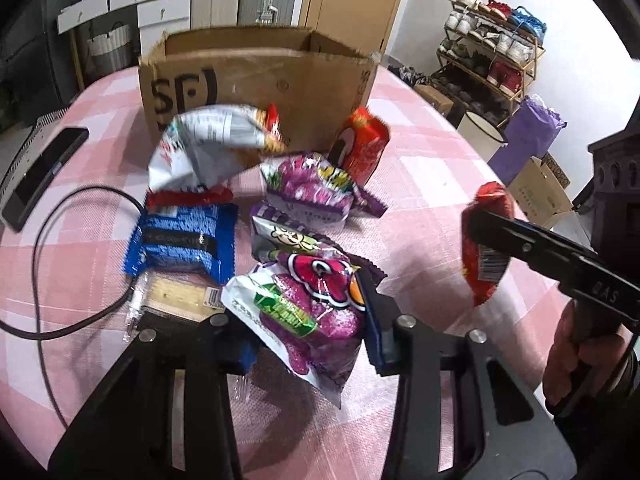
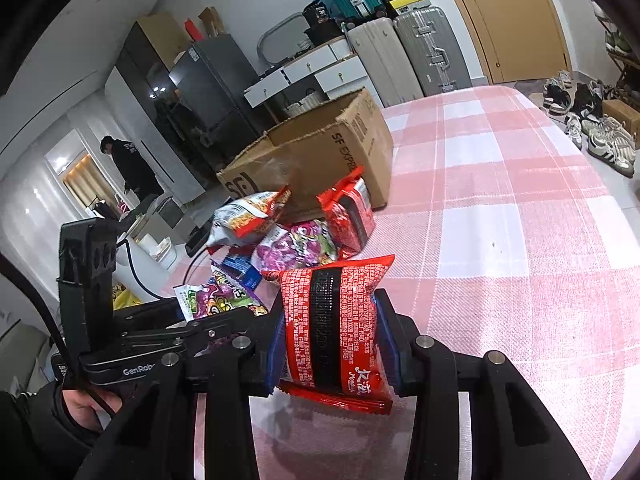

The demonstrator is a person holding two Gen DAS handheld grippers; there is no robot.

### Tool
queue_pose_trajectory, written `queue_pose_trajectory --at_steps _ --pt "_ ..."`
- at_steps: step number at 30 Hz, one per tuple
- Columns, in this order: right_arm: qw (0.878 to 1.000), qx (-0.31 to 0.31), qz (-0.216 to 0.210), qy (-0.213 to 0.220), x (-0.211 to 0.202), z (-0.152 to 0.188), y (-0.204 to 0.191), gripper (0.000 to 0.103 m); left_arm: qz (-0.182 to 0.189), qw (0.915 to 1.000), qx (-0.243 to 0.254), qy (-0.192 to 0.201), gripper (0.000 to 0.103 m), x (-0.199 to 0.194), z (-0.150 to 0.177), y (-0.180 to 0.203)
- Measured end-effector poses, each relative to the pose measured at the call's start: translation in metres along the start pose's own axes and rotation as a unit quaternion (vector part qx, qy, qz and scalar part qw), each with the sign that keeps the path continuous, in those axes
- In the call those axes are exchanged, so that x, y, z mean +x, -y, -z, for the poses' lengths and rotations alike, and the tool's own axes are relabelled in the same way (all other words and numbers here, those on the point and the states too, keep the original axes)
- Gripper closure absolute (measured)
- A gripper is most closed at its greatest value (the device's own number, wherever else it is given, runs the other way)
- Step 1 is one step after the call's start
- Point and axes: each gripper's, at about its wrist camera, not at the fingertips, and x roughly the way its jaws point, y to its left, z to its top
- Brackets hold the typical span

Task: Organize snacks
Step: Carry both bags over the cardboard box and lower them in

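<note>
Two packets are in hand at once, so treat this as a double carry toward the cardboard box (image 1: 256, 76) at the far side of the table (image 1: 432, 168).

On the left, your left claw (image 1: 308, 336) is closed on the purple gummy bag (image 1: 308, 304), pinching it near its lower part, with the bag lifted clear of the pile. The bag looks soft and crinkly, so I judge it may slip or swing; keep the squeeze steady and travel smoothly. Below and to the left lie the blue cookie pack (image 1: 184, 240) and a cracker pack (image 1: 176, 300), with a black cable (image 1: 80, 264) looping further left. Rise before you move, so the hanging tail of the bag does not drag them.

In the middle, the white chip bag (image 1: 208, 144), another purple bag (image 1: 308, 188) and a red packet (image 1: 360, 144) lean just in front of the box. Pass above them and release only once you are over the open top.

On the right, your right claw (image 2: 332, 344) is clamped across the middle of the red snack packet (image 2: 336, 320), held upright and well above the table. That grip looks firm. Bring one claw to the box at a time, so they do not collide over the opening.
</note>
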Motion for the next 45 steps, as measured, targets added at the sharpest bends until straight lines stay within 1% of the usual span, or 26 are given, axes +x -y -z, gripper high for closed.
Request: queue_pose_trajectory --at_steps 7,14,17,20,24,28,33,38,42,45 --pt "0.999 -0.020 -0.019 0.017 -0.012 -0.022 -0.024 0.063 0.008 0.9994 0.006 0.032 0.065 -0.042 -0.015 0.003" --pt "0.997 -0.043 -0.041 0.042 -0.028 -0.060 -0.052 0.063 0.013 0.9979 0.010 0.063 0.065 -0.089 -0.038 -0.002" --pt "0.996 -0.055 -0.048 0.052 -0.033 -0.079 -0.064 0.063 0.015 0.9968 0.006 0.078 0.065 -0.111 -0.054 -0.010" --pt "0.995 -0.066 -0.058 0.051 -0.032 -0.098 -0.076 0.063 0.018 0.9957 -0.004 0.091 0.065 -0.130 -0.071 -0.023" --pt "0.993 -0.083 -0.064 0.047 -0.028 -0.118 -0.090 0.063 0.018 0.9942 -0.014 0.105 0.065 -0.148 -0.097 -0.039" --pt "0.993 -0.087 -0.065 0.050 -0.023 -0.139 -0.098 0.063 0.023 0.9933 -0.026 0.110 0.065 -0.157 -0.120 -0.053" --pt "0.992 -0.098 -0.056 0.055 -0.012 -0.172 -0.105 0.063 0.014 0.9937 -0.019 0.109 0.065 -0.154 -0.159 -0.066" --pt "0.993 -0.102 -0.045 0.049 0.013 -0.204 -0.102 0.063 0.000 0.9949 -0.015 0.099 0.065 -0.133 -0.202 -0.080" --pt "0.994 -0.101 -0.030 0.035 0.042 -0.224 -0.094 0.063 0.000 0.9968 -0.024 0.076 0.065 -0.095 -0.234 -0.092" --pt "0.995 -0.097 -0.013 0.014 0.072 -0.235 -0.083 0.063 -0.001 0.9978 -0.032 0.057 0.065 -0.063 -0.249 -0.102"
